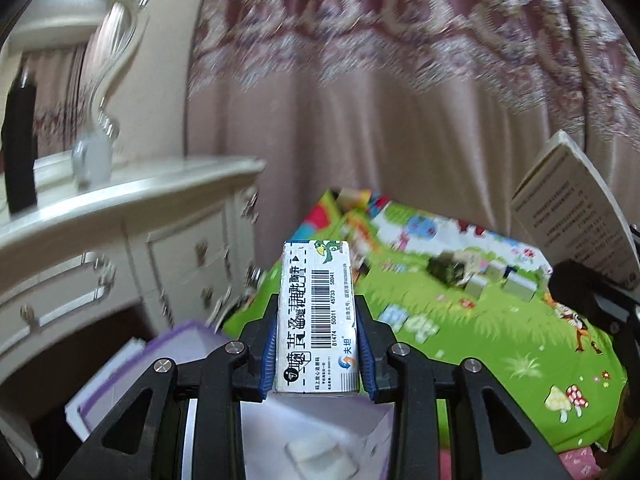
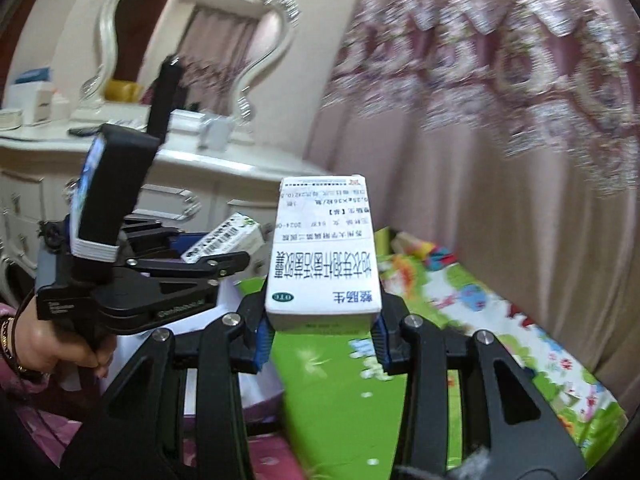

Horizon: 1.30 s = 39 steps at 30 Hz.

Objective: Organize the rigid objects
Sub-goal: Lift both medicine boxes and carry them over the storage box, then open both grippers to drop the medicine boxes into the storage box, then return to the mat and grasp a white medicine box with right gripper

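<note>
Left wrist view shows the left gripper (image 1: 318,354) clamping a barcode box (image 1: 316,312) lengthwise above the white container (image 1: 320,436), while the right gripper (image 2: 320,334) holds a white box (image 2: 324,252).

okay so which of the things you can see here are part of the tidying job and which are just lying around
Part of the job:
- narrow barcode box, clamped in the left gripper
- wider white medicine box, clamped in the right gripper
- white open box below the left gripper, likely the container

Just lying about:
- green play mat
- dresser
- mirror
- curtain
</note>
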Each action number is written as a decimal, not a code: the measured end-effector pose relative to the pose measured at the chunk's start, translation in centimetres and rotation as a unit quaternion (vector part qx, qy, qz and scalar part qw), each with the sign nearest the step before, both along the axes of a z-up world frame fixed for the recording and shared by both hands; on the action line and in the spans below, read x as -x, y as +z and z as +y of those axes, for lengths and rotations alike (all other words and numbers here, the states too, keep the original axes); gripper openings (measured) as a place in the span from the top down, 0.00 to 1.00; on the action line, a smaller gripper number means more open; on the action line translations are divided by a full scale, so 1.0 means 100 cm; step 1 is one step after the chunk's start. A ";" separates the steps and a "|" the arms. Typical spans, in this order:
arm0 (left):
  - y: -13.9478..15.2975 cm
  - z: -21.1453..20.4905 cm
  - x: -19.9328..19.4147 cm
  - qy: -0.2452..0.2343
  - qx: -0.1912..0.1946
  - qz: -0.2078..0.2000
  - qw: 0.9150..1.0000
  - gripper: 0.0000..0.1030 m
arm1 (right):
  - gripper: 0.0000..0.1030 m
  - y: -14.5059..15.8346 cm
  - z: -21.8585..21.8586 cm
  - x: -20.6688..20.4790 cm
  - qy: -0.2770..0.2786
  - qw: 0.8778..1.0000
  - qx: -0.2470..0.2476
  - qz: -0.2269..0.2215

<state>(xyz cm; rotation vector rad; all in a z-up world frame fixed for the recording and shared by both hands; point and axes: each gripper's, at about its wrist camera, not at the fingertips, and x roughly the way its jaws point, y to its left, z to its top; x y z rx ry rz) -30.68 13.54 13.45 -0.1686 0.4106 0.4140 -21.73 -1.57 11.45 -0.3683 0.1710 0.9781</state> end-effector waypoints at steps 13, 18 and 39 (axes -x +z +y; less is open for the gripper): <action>-0.067 0.069 0.029 0.080 0.084 0.088 0.989 0.66 | 0.57 -0.067 0.086 0.013 0.092 0.984 0.132 0.076; -0.086 0.083 0.033 0.093 0.097 0.118 0.984 0.66 | 0.57 -0.091 0.106 0.021 0.118 0.973 0.174 0.095; -0.093 0.055 -0.004 0.079 0.080 0.163 0.980 0.14 | 0.26 -0.111 0.065 -0.043 0.042 0.971 0.158 0.175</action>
